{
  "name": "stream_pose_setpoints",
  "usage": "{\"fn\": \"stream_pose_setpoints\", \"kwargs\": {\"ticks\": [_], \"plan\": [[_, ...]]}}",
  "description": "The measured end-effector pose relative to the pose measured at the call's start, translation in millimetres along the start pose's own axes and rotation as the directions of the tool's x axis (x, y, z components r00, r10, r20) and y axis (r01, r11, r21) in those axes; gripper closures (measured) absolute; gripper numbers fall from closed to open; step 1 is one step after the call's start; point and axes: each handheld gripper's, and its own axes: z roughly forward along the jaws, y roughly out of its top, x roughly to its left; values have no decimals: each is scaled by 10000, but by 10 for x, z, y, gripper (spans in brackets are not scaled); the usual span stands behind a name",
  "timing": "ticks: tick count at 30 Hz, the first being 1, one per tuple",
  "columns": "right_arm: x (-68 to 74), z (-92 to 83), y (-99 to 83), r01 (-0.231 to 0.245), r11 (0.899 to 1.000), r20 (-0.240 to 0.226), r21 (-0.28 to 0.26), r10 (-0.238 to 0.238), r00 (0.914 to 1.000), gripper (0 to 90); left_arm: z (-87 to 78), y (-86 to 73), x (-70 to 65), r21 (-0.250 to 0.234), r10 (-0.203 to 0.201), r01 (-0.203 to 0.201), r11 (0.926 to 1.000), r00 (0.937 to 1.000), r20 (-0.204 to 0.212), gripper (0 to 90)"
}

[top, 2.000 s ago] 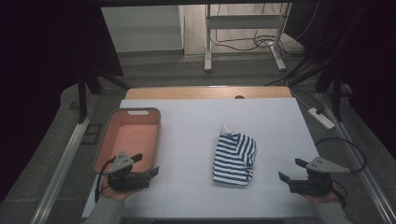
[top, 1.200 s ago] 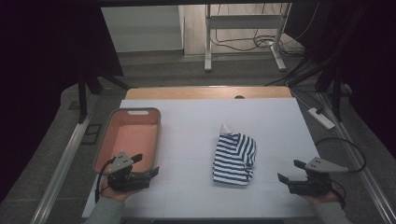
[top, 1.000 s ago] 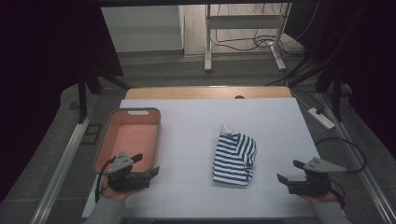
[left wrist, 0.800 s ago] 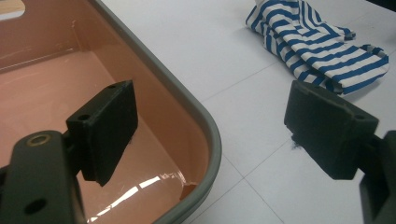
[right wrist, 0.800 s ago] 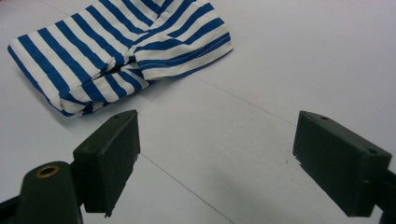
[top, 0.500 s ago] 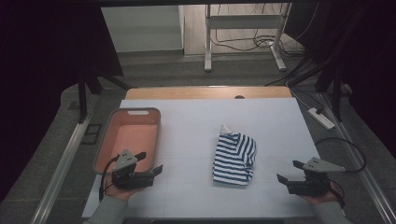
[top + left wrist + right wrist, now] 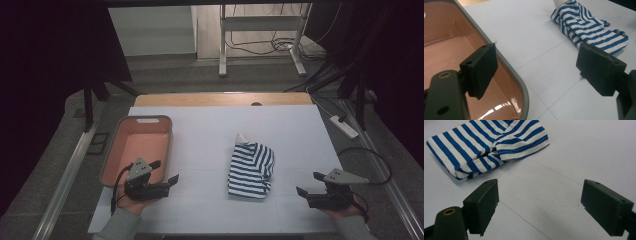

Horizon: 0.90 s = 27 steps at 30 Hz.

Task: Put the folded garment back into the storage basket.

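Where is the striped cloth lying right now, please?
In the high view the striped cloth lies crumpled on the white table, right of centre, between the pink bin at left and the right claw, touching neither.

Beyond the white table (image 7: 210,130): a white metal stand (image 7: 260,37) with tangled cables (image 7: 270,47) on the floor, a power strip (image 7: 343,126) at right.
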Motion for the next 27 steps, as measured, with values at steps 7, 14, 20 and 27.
{"fn": "stream_pose_setpoints", "kwargs": {"ticks": [7,14,20,27], "plan": [[-1,4,0,-4,10000,29,0,4,10000,156,19,18,-8,14,23,-23,10000,10000,8,175],[-7,3,0,-23,10000,36,-13,23,10000,156,62,45,-30,81,117,-118,9999,9999,72,175],[-6,4,-1,-10,10000,72,-4,10,10000,156,88,60,-50,115,189,-191,9998,9997,131,175],[-6,9,-2,-24,10000,78,2,24,10000,156,120,83,-61,121,173,-175,9998,9997,188,174]]}}
